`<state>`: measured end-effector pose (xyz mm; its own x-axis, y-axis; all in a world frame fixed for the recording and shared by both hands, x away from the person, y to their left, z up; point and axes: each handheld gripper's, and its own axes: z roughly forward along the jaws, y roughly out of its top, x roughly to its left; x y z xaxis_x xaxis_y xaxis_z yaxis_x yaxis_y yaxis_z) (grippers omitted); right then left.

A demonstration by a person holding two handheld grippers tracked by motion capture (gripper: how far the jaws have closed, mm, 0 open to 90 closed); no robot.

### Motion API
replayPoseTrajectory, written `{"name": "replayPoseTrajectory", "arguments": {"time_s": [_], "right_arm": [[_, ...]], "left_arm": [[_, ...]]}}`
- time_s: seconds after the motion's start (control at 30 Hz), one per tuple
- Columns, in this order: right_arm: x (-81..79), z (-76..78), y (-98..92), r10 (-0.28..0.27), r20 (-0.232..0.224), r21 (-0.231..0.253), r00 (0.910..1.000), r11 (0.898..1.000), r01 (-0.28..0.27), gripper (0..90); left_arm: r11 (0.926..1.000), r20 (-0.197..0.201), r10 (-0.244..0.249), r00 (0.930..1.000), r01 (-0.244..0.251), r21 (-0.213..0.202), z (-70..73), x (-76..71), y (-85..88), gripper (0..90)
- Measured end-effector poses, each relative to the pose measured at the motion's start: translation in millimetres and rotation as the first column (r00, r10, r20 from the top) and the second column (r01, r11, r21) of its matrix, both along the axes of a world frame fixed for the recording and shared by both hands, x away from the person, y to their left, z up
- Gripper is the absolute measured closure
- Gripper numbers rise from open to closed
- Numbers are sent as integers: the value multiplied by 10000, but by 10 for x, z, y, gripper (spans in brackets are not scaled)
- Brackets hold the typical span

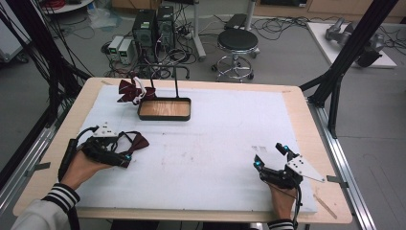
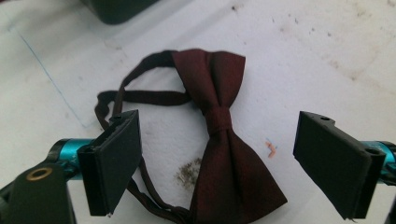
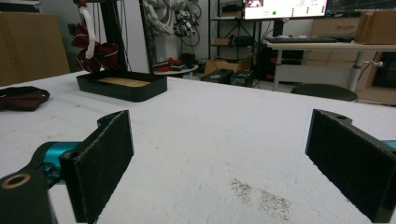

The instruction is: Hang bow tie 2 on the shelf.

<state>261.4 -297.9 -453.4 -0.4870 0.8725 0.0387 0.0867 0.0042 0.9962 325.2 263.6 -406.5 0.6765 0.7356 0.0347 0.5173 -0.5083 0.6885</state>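
Observation:
A dark red bow tie with a thin strap lies flat on the white mat; in the high view the bow tie is at the left. My left gripper is open, its jaws on either side of the tie's lower wing, not touching it; in the high view the left gripper sits beside the tie. My right gripper rests open at the front right, and in its own view the right gripper has bare mat between its pads. A second dark red bow tie hangs on a stand beside a black tray.
The black tray has a wooden floor and stands at the back centre-left. A black stand rises behind it. The white mat covers most of the wooden table. Beyond the table are a stool and computers on the floor.

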Motion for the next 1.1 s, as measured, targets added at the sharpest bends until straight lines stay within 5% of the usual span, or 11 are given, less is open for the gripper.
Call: {"name": "replayPoseTrajectory", "arguments": {"time_s": [0.23, 0.73, 1.1], "right_arm": [[3, 0, -3, 1, 54, -23, 10000, 10000, -1, 69], [3, 0, -3, -4, 55, -30, 10000, 10000, 4, 69], [4, 0, -4, -5, 61, -34, 10000, 10000, 5, 69]], "left_arm": [[9995, -601, -66, 9982, 85, 303, -59, 9, -24, 208], [9949, -1852, -80, 9827, 264, 970, -72, 56, -20, 357], [9929, -2397, -188, 9707, 463, 1094, -73, 104, -31, 601]]}}
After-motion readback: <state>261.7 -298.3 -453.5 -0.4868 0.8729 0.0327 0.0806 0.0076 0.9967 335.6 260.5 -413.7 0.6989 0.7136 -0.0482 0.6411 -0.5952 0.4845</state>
